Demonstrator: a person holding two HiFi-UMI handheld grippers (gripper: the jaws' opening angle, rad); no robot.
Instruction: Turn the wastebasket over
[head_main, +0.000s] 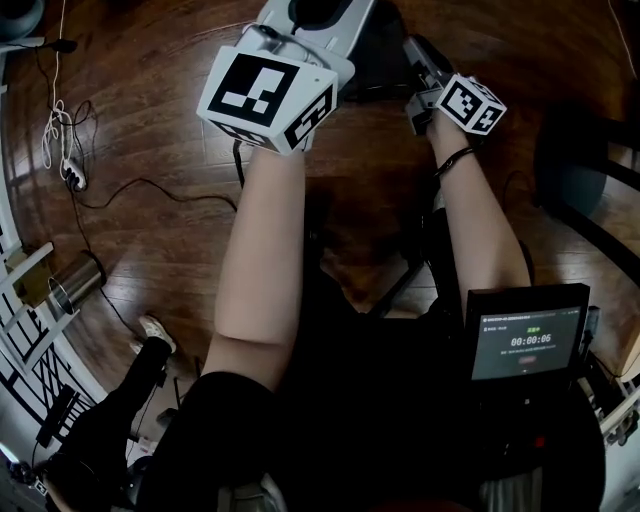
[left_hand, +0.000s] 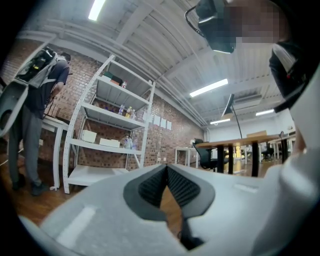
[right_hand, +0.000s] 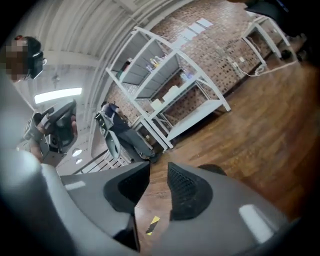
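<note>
Dark wood-plank floor (head_main: 160, 90), sound. At the left lies a white power strip (head_main: 72, 178), with a black cable (head_main: 160, 186) trailing from it. Close by, a small metal wastebasket (head_main: 75, 283) lies on its side. A white shelving rack (left_hand: 107, 125) stands on the boards.

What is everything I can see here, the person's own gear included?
floor: one, brown wood, under everything.
silvery cylinder: one, metal, lying at the floor's left; perhaps the wastebasket.
power strip: one, white, floor's upper left, cables attached.
shelf rack: one, white, against the brick wall.
bystander: one, dark top, left of the rack.
screen: one, black, head view's lower right.
left gripper: one, light grey, jaws together, empty.
right gripper: one, grey, jaws apart, empty.
forearms: two, bare, behind the grippers.
</note>
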